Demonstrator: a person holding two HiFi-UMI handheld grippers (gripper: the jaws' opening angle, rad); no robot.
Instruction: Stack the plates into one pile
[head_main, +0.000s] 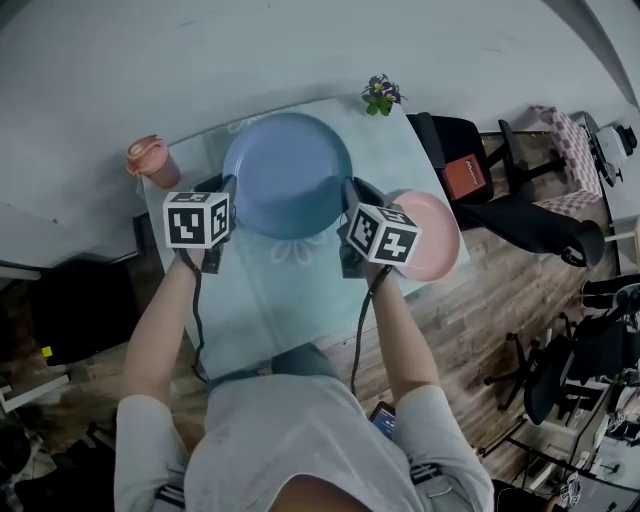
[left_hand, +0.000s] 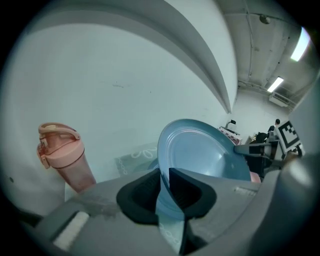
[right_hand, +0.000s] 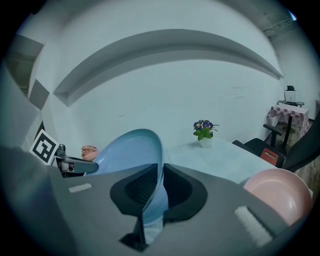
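- In the head view, the blue plate (head_main: 288, 170) sat over the far half of the table (head_main: 262, 305). The left gripper (head_main: 228, 192) was on its left rim and the right gripper (head_main: 350, 196) on its right rim, directly opposite. The pink plate (head_main: 436, 236) lay near the table's right edge, well apart from the blue one. Whether the blue plate was clear of the cloth could not be told here.
- In the left gripper view, the jaws were clamped on the plate's thin rim, which ran edge-on between the dark pads (left_hand: 142, 192). A pink cup (left_hand: 62, 156) stood off to the left.
- In the right gripper view, the jaws pinched the opposite rim in the same way. The pink plate showed low on the right and a potted plant (right_hand: 203, 131) stood beyond.
- The blue plate looked rigid, smooth and probably glazed, so likely slick under the pads and liable to chip if knocked. It was wide for its thin lip, so a single pinch would probably let it swing. Gripping the rim at two opposite points seemed the soundest hold, with both sides kept level when setting it down.
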